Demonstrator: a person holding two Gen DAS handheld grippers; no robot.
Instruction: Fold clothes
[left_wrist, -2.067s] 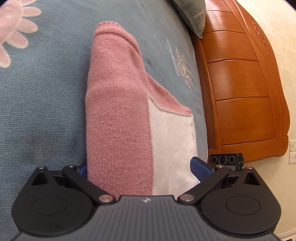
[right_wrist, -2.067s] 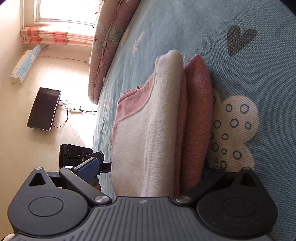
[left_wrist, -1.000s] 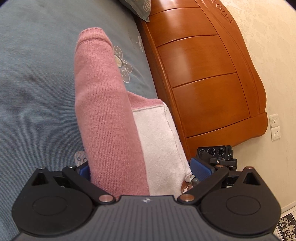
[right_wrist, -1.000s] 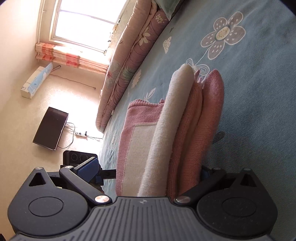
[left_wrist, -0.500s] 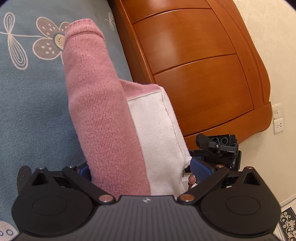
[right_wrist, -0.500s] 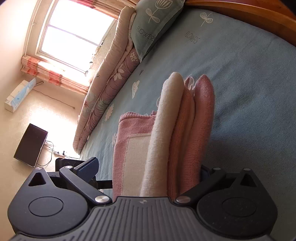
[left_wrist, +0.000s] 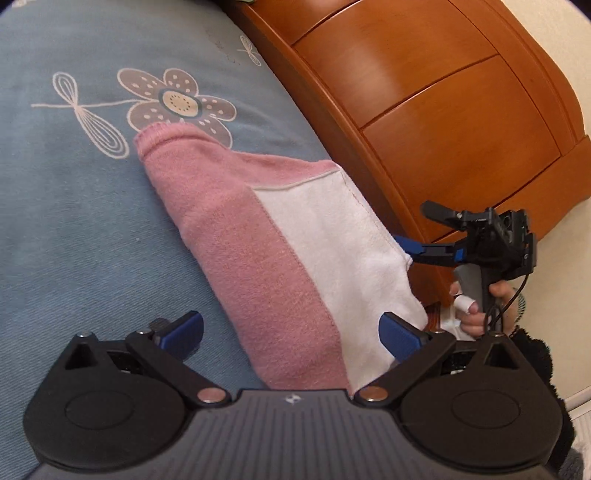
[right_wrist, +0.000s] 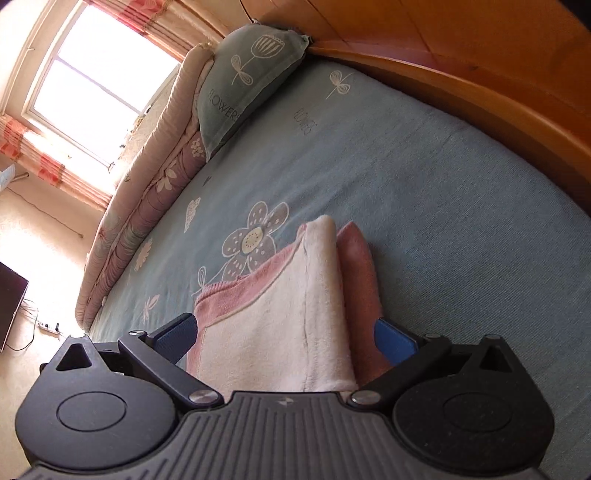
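Both grippers, left gripper (left_wrist: 291, 330) and right gripper (right_wrist: 286, 338), stand spread around the folded pink-and-white knitted garment (left_wrist: 295, 254) on the blue flowered bedsheet (left_wrist: 74, 192) (soft, light, floppy); pinch folded edges.

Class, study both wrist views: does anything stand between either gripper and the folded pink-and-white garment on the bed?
Nothing visible does. The folded garment already lies between the open jaws of the left gripper and, in the right wrist view, the right gripper. Only the blue bedspread lies beneath it, and the wooden headboard stands off to one side.
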